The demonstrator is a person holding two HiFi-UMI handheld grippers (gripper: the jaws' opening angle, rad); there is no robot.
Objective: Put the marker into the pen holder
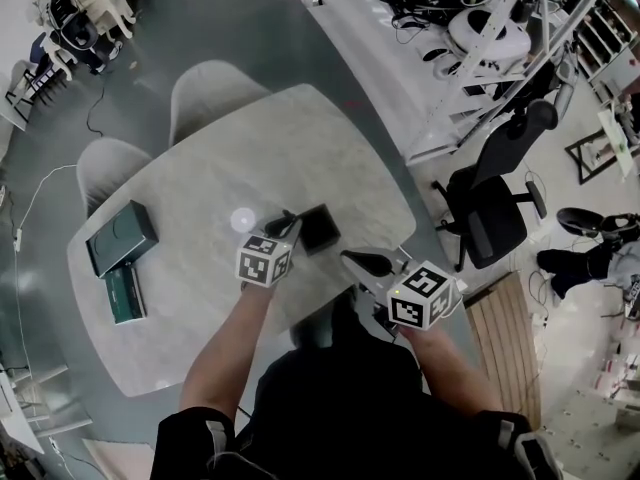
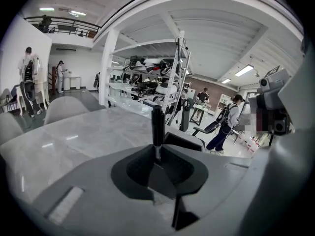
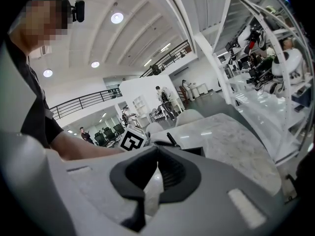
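A black marker (image 2: pixel 157 124) stands upright between the tips of my left gripper (image 2: pixel 157 154), which is shut on its thin lower end. The black square pen holder (image 2: pixel 185 140) sits just behind and to the right of it. From the head view, my left gripper (image 1: pixel 285 224) hovers at the left edge of the pen holder (image 1: pixel 320 230) on the marble table (image 1: pixel 220 158). My right gripper (image 1: pixel 360 261) is near the table's front right edge, shut and empty. Its own view shows the right gripper (image 3: pixel 157 154), the tilted marker (image 3: pixel 170 138) and the pen holder (image 3: pixel 198 150) ahead.
Two dark green boxes (image 1: pixel 121 238) (image 1: pixel 125 294) lie at the table's left end. A small white round object (image 1: pixel 242 220) rests beside my left gripper. Two pale chairs (image 1: pixel 210 93) stand at the far side, a black office chair (image 1: pixel 495 208) to the right.
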